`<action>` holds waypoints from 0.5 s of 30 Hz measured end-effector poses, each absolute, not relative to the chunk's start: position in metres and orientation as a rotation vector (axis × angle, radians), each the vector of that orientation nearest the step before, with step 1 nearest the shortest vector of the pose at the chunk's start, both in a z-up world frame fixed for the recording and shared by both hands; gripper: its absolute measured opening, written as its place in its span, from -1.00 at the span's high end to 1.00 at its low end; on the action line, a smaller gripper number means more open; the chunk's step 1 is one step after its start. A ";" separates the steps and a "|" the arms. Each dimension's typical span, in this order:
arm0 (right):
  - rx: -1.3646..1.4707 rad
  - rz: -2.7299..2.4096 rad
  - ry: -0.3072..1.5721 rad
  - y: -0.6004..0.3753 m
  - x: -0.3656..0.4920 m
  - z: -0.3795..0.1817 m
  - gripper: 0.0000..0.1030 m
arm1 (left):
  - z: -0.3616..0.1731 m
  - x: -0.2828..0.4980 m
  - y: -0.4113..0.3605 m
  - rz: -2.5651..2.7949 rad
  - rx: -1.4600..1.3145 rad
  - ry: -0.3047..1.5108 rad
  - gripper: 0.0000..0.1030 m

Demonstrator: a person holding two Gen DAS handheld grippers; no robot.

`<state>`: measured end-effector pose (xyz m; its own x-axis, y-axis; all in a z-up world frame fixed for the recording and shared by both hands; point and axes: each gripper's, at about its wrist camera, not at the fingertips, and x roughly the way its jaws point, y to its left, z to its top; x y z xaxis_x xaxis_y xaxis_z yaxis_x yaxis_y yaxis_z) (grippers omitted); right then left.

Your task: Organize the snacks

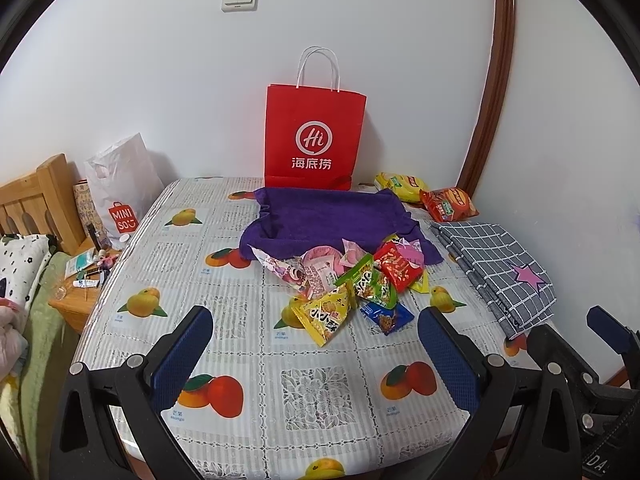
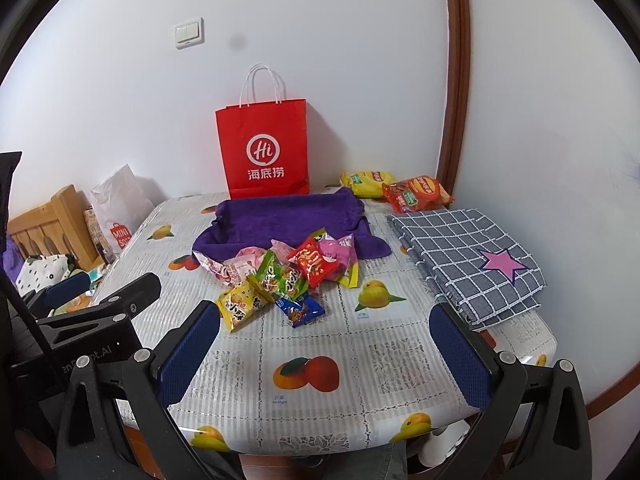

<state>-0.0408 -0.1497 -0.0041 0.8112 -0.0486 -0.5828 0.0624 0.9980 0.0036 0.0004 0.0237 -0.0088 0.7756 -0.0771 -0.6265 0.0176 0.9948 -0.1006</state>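
A heap of snack packets (image 1: pixel 352 280) lies mid-table (image 1: pixel 248 360), touching the near edge of the purple towel (image 1: pixel 332 216). The yellow packet (image 1: pixel 326 314) at the heap's 7 o'clock side runs its long axis from 7 to 1 o'clock. Two chip bags (image 2: pixel 396 190) lie at 1 o'clock, beside the red paper bag (image 2: pixel 266 152). The left gripper (image 1: pixel 316 360) and right gripper (image 2: pixel 324 352) hover spread wide above the near edge, holding nothing.
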 end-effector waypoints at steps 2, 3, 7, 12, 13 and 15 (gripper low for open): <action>0.024 -0.058 0.619 -0.150 -0.041 -0.004 -1.00 | -0.010 0.001 0.024 -0.051 -0.090 0.683 -1.00; 0.024 -0.058 0.617 -0.150 -0.041 -0.004 -1.00 | -0.010 0.001 0.024 -0.050 -0.091 0.682 -1.00; 0.030 -0.062 0.610 -0.152 -0.042 -0.004 -1.00 | -0.016 0.005 0.027 -0.048 -0.100 0.685 -1.00; 0.036 -0.062 0.614 -0.153 -0.038 -0.007 -1.00 | -0.020 0.012 0.030 -0.046 -0.107 0.696 -1.00; 0.035 -0.062 0.618 -0.153 -0.037 -0.008 -1.00 | -0.021 0.014 0.031 -0.046 -0.111 0.697 -1.00; 0.032 -0.064 0.627 -0.153 -0.032 -0.012 -1.00 | -0.022 0.017 0.032 -0.048 -0.115 0.700 -1.00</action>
<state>-0.0324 -0.1530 -0.0119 0.8078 -0.0504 -0.5873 0.0698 0.9975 0.0104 0.0170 0.0318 -0.0221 0.7641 -0.0829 -0.6397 0.0059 0.9926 -0.1217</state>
